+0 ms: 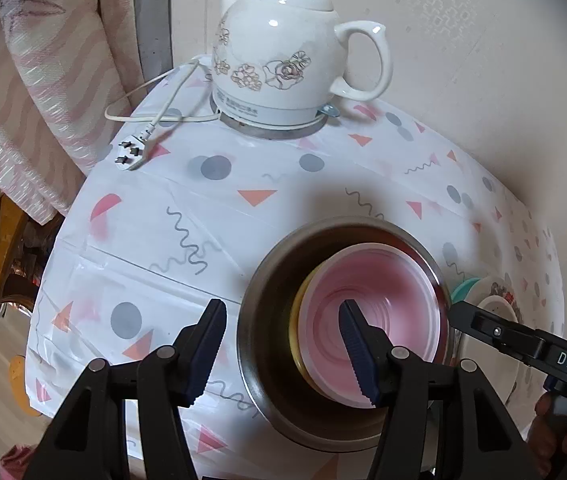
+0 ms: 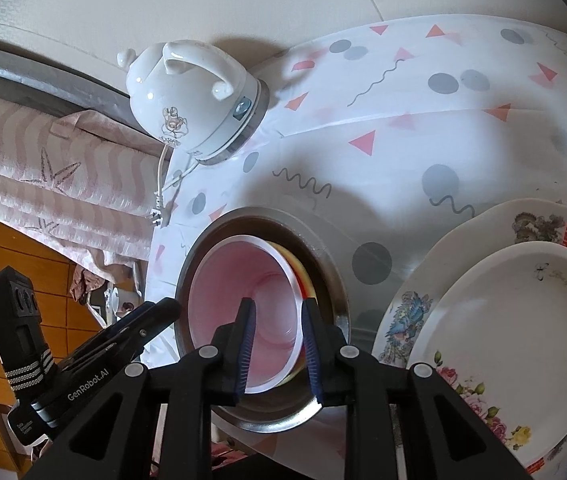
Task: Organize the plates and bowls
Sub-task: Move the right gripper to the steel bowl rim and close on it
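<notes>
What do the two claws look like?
Both are black plastic, with silver round bolts at the joints and dark blue ridged pads on the fingers. The left claw has "GenRobot.AI" printed in white on its side; the right claw has a small "DAS" label.

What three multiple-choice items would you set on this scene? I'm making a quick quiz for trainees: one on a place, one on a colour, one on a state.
1. Where is the pink bowl?
A. Inside the steel bowl
B. On the stacked plates
C. Next to the kettle

2. What colour is the bowl peeking out under the pink one?
A. Black
B. Yellow
C. Purple

3. What state is the kettle's plug in?
A. Pushed into a socket
B. Wrapped around the kettle
C. Lying loose on the tablecloth

Answers:
1 A: the pink bowl sits within the steel bowl.
2 B: a yellow bowl rim shows beside it.
3 C: the plug lies prongs-up on the tablecloth, near the kettle.
</notes>
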The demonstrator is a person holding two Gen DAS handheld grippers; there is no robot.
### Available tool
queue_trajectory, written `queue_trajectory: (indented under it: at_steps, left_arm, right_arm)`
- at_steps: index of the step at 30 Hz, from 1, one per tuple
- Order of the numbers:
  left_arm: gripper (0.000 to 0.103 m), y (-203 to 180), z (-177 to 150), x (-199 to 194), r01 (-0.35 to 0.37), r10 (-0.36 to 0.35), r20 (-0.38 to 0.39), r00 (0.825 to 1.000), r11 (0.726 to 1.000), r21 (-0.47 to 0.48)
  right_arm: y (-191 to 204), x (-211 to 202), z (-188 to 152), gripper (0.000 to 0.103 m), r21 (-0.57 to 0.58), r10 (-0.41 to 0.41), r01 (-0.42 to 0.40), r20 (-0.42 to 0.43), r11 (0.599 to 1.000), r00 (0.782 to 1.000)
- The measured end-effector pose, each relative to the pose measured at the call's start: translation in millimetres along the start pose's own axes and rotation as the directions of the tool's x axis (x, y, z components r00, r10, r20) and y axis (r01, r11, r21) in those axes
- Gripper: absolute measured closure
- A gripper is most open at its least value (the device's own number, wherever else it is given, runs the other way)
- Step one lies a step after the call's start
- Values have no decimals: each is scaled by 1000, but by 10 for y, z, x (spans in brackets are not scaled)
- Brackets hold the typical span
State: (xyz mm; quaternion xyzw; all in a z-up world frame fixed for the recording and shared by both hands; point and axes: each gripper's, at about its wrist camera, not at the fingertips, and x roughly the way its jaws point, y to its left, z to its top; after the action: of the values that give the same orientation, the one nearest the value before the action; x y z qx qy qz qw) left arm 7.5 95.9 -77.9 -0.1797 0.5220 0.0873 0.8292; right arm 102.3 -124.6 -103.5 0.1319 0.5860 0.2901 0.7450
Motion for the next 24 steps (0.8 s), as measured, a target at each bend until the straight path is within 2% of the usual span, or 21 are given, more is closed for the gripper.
queue_trajectory:
  at_steps: [2, 12, 24]
  left_arm:
    - [40, 18, 4, -7, -7, 7, 5, 1000, 1000, -5]
    - [39, 131, 0, -23, -43, 44, 10, 999, 998, -41]
    - [37, 234, -7, 10, -58, 58, -6, 998, 996, -73]
  right_arm:
    - [-8, -30, 3, 79, -6, -4, 4, 12, 1000, 1000]
    - [-127, -161, 69, 77, -11, -65, 66, 65, 998, 996]
    - [-145, -85, 131, 75, -39, -105, 106, 28, 994, 994]
